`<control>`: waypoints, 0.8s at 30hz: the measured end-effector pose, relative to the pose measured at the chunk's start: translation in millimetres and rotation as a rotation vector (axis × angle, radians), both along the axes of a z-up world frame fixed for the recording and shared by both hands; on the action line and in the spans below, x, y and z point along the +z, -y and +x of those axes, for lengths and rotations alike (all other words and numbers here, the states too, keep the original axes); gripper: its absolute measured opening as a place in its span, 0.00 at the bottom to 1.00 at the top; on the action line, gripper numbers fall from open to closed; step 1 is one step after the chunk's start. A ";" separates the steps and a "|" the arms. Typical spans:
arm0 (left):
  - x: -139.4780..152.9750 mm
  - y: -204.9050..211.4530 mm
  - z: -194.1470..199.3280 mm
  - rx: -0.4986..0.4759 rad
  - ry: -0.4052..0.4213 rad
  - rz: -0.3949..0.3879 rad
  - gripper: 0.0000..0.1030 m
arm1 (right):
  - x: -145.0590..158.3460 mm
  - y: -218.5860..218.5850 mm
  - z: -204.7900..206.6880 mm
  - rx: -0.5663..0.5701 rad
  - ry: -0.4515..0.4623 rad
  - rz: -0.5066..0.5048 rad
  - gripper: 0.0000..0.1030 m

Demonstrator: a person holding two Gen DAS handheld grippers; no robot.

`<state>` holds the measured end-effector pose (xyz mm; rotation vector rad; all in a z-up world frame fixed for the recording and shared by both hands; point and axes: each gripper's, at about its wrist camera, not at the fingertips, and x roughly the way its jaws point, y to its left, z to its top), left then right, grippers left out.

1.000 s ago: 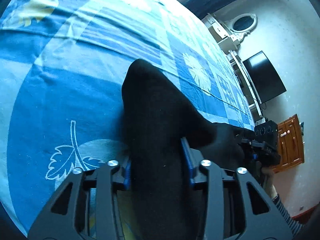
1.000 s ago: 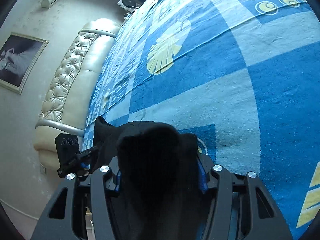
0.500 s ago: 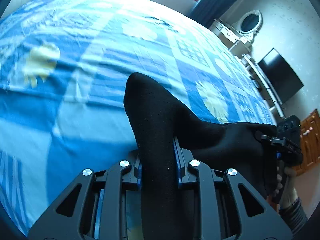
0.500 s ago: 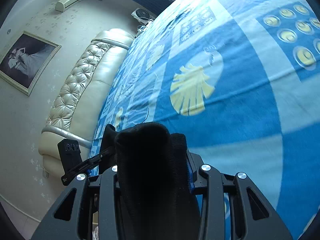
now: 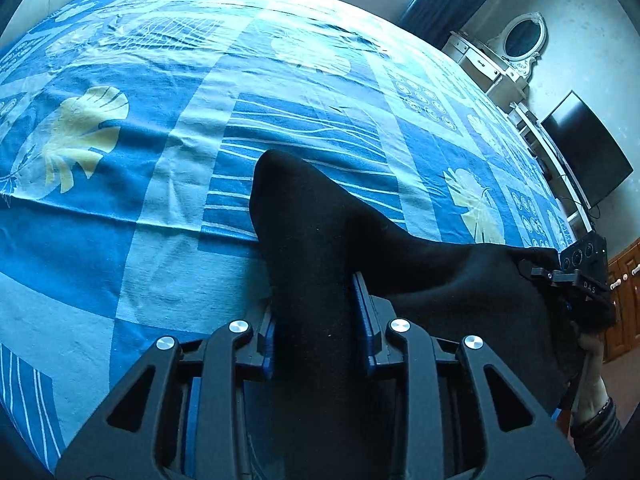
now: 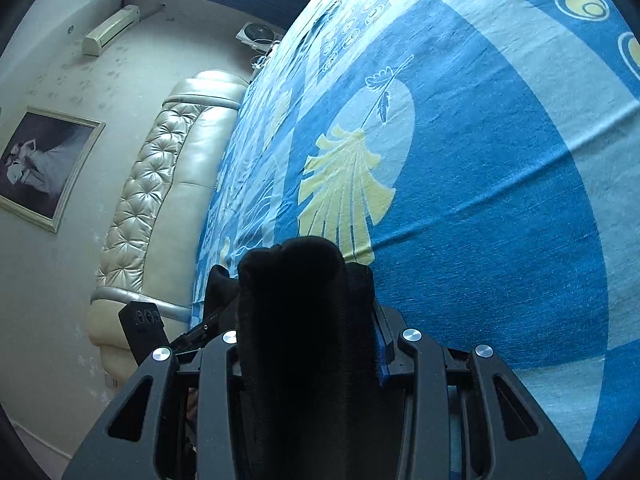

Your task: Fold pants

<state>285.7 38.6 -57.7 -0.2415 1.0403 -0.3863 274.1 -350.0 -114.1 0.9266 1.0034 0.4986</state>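
Note:
The black pants (image 5: 304, 220) hang in a band stretched between my two grippers above the blue patterned bed cover (image 5: 160, 240). My left gripper (image 5: 316, 308) has a thick fold of the pants filling the gap between its blue pads (image 5: 362, 320). Its jaws are opening slightly, though the pads still touch the cloth. At the far right, my right gripper (image 5: 576, 276) holds the other end. In the right wrist view, the right gripper (image 6: 308, 320) is shut on a rolled bunch of pants (image 6: 292, 272). The left gripper (image 6: 188, 336) shows at the lower left.
The bed cover (image 6: 480, 200) spreads wide ahead of both grippers. A padded cream headboard (image 6: 160, 200) and a framed picture (image 6: 40, 168) lie to one side. A white dresser with an oval mirror (image 5: 516, 44) and a black TV (image 5: 588, 152) stand beyond the bed. A person's hand (image 5: 592, 384) grips the right handle.
Both grippers have travelled over the bed with the pants still in them. Both views have tilted up, showing more of the bed. The left jaws narrowed, then widened a little.

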 end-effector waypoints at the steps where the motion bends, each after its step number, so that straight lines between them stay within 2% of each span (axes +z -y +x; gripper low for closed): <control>1: -0.6 -1.1 -0.3 0.002 -0.003 -0.009 0.31 | -0.3 0.1 -0.8 -0.001 0.000 0.001 0.37; 16: -9.6 -12.2 2.4 0.014 -0.034 -0.102 0.36 | 0.5 -0.6 -5.3 -0.004 0.008 0.018 0.38; 18: -9.4 -13.3 2.8 0.013 -0.041 -0.109 0.41 | 1.9 0.0 -6.7 -0.002 0.009 0.028 0.41; 21: -6.9 -14.6 1.4 0.015 -0.050 -0.118 0.59 | 4.8 2.8 -10.3 -0.007 0.012 0.044 0.48; 23: -3.2 -14.8 -2.9 0.018 -0.048 -0.119 0.75 | 9.0 5.3 -15.6 -0.021 0.019 0.060 0.58; 24: -1.6 -14.9 -5.7 0.019 -0.044 -0.115 0.78 | 10.7 6.8 -18.4 -0.038 0.021 0.066 0.60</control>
